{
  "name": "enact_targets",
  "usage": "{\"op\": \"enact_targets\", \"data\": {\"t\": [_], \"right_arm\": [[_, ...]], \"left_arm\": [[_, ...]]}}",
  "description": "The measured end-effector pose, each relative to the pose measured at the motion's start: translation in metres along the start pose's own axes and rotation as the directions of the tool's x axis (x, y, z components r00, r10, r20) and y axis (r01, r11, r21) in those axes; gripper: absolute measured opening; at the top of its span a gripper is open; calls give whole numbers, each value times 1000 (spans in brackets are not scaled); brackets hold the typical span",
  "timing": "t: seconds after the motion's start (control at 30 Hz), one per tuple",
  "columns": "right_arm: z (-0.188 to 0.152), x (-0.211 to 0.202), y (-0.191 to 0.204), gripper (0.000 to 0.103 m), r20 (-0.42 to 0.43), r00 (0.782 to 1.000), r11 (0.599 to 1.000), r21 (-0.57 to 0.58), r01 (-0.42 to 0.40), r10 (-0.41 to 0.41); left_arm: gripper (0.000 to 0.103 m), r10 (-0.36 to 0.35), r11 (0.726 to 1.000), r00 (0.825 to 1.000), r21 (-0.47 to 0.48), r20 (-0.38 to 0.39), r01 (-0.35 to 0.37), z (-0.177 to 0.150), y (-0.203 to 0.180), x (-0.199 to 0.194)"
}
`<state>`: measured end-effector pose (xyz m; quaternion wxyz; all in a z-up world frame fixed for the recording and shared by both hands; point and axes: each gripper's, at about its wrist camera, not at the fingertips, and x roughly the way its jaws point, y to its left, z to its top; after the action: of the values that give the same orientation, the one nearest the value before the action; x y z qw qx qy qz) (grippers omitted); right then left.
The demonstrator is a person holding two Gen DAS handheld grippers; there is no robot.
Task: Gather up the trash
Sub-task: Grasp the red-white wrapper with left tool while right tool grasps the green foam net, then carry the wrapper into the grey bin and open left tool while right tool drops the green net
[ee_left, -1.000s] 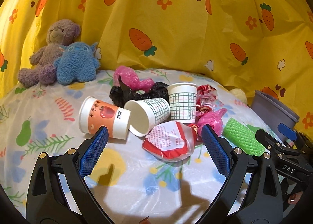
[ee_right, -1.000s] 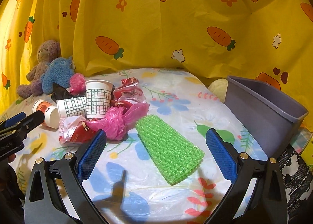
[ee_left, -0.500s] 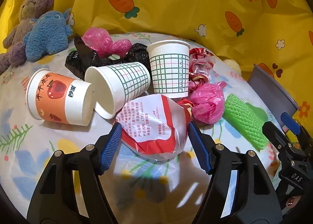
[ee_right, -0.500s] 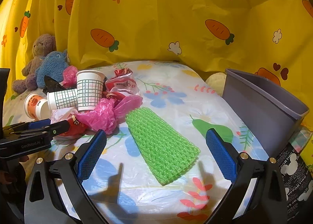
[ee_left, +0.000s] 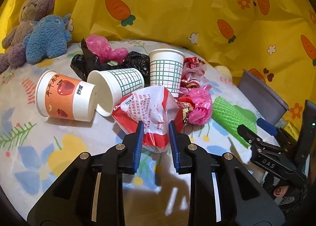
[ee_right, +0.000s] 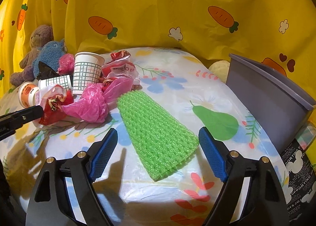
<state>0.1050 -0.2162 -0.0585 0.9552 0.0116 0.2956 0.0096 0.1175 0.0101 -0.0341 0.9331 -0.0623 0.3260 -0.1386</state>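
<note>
My left gripper (ee_left: 155, 127) is closing on a red-and-white plastic wrapper (ee_left: 150, 107); both blue pads pinch its near edge. The wrapper lies at the front of a trash pile: an orange apple-print cup (ee_left: 63, 97) and a grid-print cup (ee_left: 118, 86) on their sides, an upright grid cup (ee_left: 165, 70), black bags (ee_left: 136, 62) and pink bags (ee_left: 199, 107). My right gripper (ee_right: 158, 131) is closing, with the near end of a green foam net (ee_right: 156, 127) lying flat between its pads, untouched. The left gripper's finger (ee_right: 21, 117) shows at the right wrist view's left edge.
A grey bin (ee_right: 266, 95) stands at the right edge of the flower-print surface. Two plush toys (ee_left: 39, 34) sit at the back left against a yellow carrot-print curtain (ee_left: 177, 9). A black printed bag (ee_right: 296, 174) lies beside the bin.
My left gripper moved forward and down to the wrapper and its jaws narrowed from wide apart onto it. My right gripper dropped toward the green net and its jaws narrowed a little.
</note>
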Motion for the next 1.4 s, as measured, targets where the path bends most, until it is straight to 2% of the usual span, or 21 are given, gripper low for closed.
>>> {"op": "enact_targets", "data": {"t": [0.23,0.47,0.6,0.7,1.1,1.4], "right_arm": [[-5,10,-1,65,-38,999,1000,-10,-1,1],[-8,9,4,36,-48,998,999,-36,-32,31],[-8,9,7,23,-45,999,998,-55,-32,29],[-8,7,6,17,-39,999,998,-55,-34,32],[-4,-37,1,15,70,995,997,-33,-63,65],[0,-52,1,15,109,990,996,-25,-87,89]], "left_arm": [[25,19,1000,997,-26,77,-17,1,4,-30],[25,4,1000,997,-10,75,-3,-2,-4,-30],[25,-3,1000,997,-8,77,3,-3,-3,-30],[25,0,1000,997,-5,80,0,-3,-4,-32],[25,-4,1000,994,3,111,4,-2,-12,-40],[25,-16,1000,992,20,124,14,-2,-22,-45]]}}
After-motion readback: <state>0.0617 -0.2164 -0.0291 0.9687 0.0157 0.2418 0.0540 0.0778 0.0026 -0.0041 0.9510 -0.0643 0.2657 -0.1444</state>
